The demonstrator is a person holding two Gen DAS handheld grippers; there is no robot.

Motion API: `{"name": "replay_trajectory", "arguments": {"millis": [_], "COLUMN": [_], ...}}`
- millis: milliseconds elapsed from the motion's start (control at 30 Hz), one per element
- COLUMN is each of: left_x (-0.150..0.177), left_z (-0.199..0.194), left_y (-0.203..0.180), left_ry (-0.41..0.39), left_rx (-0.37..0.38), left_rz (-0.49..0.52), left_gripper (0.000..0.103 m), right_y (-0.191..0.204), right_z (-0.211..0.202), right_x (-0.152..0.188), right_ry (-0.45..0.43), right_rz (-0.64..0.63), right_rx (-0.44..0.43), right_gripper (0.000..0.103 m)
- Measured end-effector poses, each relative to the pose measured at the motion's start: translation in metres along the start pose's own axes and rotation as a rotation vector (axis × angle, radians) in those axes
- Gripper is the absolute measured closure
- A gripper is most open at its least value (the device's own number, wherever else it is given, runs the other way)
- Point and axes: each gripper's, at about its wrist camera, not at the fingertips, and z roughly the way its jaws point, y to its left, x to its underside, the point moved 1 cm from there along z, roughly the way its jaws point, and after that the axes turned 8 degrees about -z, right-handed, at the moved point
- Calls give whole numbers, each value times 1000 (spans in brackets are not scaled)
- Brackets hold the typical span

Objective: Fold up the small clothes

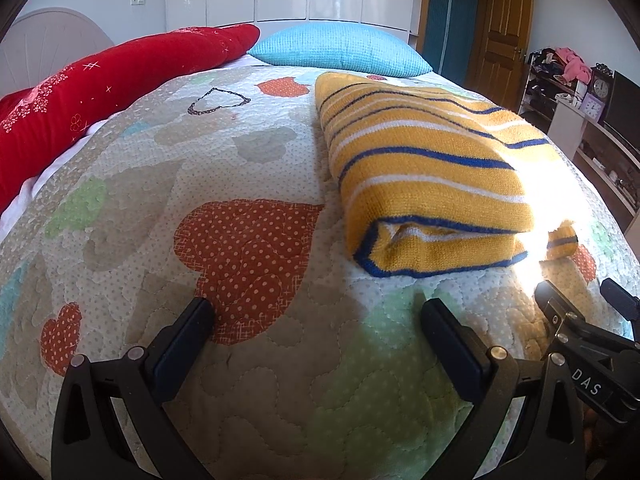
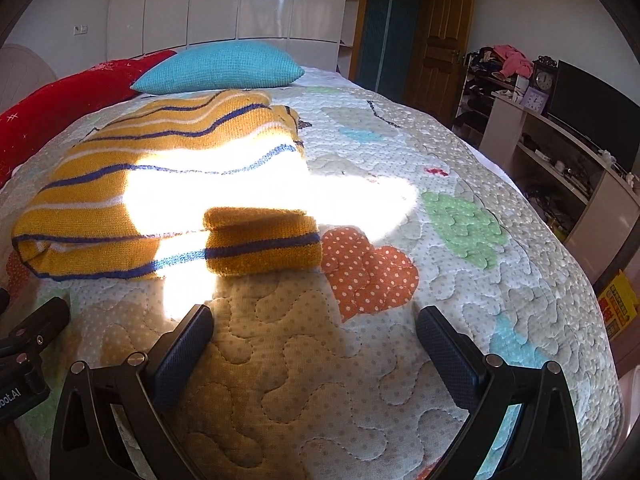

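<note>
Nearest the lens, the left tool (image 1: 318, 312) hovers over the quilt (image 1: 248, 400) with its jaws apart and nothing between them. The right tool (image 2: 314, 320) is in the same condition: jaws spread, empty, above bare quilt. Part of the right tool's body intrudes at 4 o'clock in the left wrist view.

The striped sweater (image 1: 420, 168) lies folded on the bed just beyond both tools, at 1 o'clock from the left tool and 11 o'clock from the right. It is a yellow knit with blue and white bands, stacked in several layers with the fold edge facing the tools. A small folded portion (image 2: 262, 240), probably a sleeve or cuff, protrudes at the near right corner.

Handling judgement: the knit appears soft, light and limp; layers are likely to slide or sag if lifted from one point. Grip the near corners, through all layers.

A hard sun patch washes out the sweater's right side, concealing its edges there. Beyond lie a blue pillow (image 1: 340, 46) and red bedding (image 1: 100, 92).
</note>
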Motion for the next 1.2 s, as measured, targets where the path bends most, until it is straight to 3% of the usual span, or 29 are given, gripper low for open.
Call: {"name": "replay_trajectory", "arguments": {"millis": [1200], "left_x": [1], "left_z": [-1], "left_y": [-1], "left_ry": [-4], "left_rx": [-5], "left_rz": [4], "left_gripper": [0], "right_y": [1], "right_z": [-3], "right_x": [1], "right_ry": [-13], "right_rz": [-4], "right_rx": [7], "right_gripper": [0]}}
